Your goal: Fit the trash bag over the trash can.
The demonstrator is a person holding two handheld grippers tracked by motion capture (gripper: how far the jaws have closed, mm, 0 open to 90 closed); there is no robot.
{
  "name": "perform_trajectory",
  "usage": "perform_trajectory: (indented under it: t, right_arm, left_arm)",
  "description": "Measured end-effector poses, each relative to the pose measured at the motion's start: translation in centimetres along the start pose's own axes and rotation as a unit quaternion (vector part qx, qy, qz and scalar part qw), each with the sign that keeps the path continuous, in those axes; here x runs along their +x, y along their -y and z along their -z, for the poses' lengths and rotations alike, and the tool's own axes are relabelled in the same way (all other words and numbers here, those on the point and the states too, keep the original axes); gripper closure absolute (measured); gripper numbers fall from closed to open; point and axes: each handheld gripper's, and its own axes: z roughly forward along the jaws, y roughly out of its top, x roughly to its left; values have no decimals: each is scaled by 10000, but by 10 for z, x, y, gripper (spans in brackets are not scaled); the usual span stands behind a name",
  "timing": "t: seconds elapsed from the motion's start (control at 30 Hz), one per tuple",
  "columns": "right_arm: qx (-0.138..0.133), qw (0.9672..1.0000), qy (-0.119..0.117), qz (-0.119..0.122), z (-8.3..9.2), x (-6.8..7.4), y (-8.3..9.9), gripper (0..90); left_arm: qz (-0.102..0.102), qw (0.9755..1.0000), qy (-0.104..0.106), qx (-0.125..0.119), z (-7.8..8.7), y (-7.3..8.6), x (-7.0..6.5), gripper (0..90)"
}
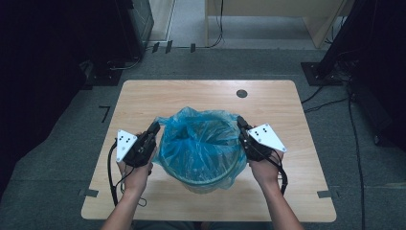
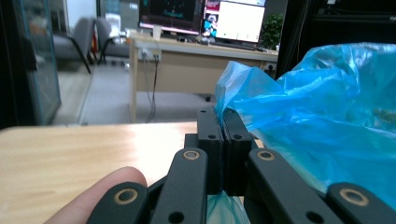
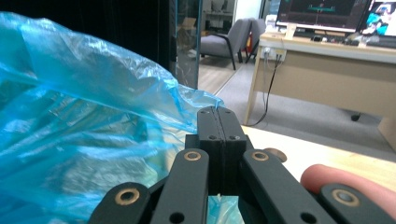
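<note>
With both claws clamped on the bag's edge, here's the state. Left gripper (image 1: 154,128) has its jaws pressed together on a fold of the blue bag (image 1: 198,143) at the left rim; film pokes out above and below the jaws in the left gripper view (image 2: 223,122). Right gripper (image 1: 241,122) is the same at the right rim, jaws closed on thin plastic (image 3: 217,122). Bag is translucent blue, crinkled, glossy, lining a round bin (image 1: 210,181) (bin wall is greenish where it shows through), mouth gaping upward, loose film bunched over the rim. It sits centre-front on the wooden table (image 1: 143,98), between my hands. Bare tabletop to both sides and beyond; the front edge is close behind my wrists. A round cable hole (image 1: 242,93) is near the far edge. Farther off: grey floor, a desk (image 2: 187,60) with monitors.
</note>
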Motion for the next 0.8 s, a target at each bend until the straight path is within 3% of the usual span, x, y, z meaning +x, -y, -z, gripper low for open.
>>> perform_trajectory:
  t: [0.1, 0.17, 0.33, 0.53, 0.57, 0.63, 0.73, 0.77, 0.8]
  right_arm:
    - [38, 9997, -76, -231, -6, -4, 5, 900]
    - [54, 9993, -142, -355, -10, -6, 8, 900]
    - [151, 9975, -275, -638, -18, -9, 22, 900]
    - [321, 9944, -362, -938, -27, -5, 40, 900]
    - [371, 9941, -366, -952, -28, -3, 43, 900]
    - [428, 9942, -325, -936, -29, -1, 46, 900]
    - [641, 9907, -177, -1187, -30, -2, 64, 900]
    - [702, 9894, -112, -1268, -30, -3, 69, 900]
    - [779, 9880, -71, -1334, -30, -5, 75, 900]
  left_arm:
    - [331, 9992, 40, 235, -10, 3, 5, 885]
    - [439, 9983, 75, 363, -14, 5, 6, 886]
    - [619, 9960, 141, 634, -25, 15, 7, 890]
    - [668, 9925, 151, 1010, -34, 28, 1, 891]
    - [666, 9908, 60, 1180, -36, 33, 0, 891]
    - [663, 9897, 3, 1269, -36, 37, 1, 892]
    - [716, 9836, -172, 1648, -32, 58, 9, 891]
    - [716, 9836, -172, 1648, -32, 58, 9, 891]
    - [714, 9816, -211, 1756, -31, 64, 12, 891]
